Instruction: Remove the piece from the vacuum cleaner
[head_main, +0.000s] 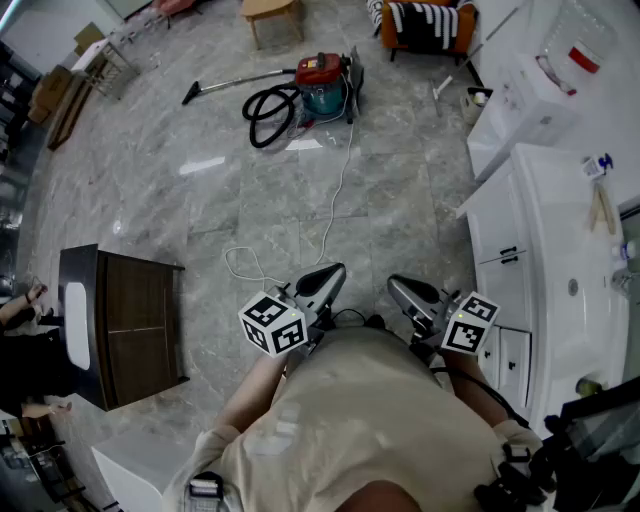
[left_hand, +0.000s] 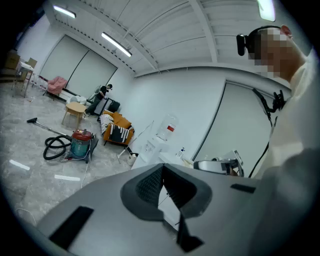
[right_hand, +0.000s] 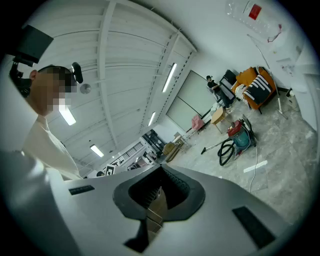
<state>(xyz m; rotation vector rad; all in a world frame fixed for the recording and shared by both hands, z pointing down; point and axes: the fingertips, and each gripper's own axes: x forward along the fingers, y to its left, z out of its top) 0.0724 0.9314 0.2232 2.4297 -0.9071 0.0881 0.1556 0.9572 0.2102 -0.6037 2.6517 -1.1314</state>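
**Approach first: both tools closed and empty, vacuum well ahead**

Both tools were held close in front of the person's body, and neither carried anything. The left gripper (head_main: 330, 275) had its jaws pressed together with nothing between them, and the right gripper (head_main: 400, 288) was closed and empty too.

The vacuum cleaner (head_main: 322, 80) stood on the floor well ahead of both tools, a little to the left gripper's side. Its black hose (head_main: 268, 112) lay coiled on the left of the canister. A long wand (head_main: 232, 84) reached further left. A thin white cord (head_main: 340, 185) trailed from the canister back toward the grippers.

The step in hand looked to be the approach. It would go best by walking in beside the cord rather than over it. The jaws should be opened before reaching. One tool could steady the canister while the other pulled straight along the joint. At this distance the piece to remove was too small to identify; the wand seemed likeliest.
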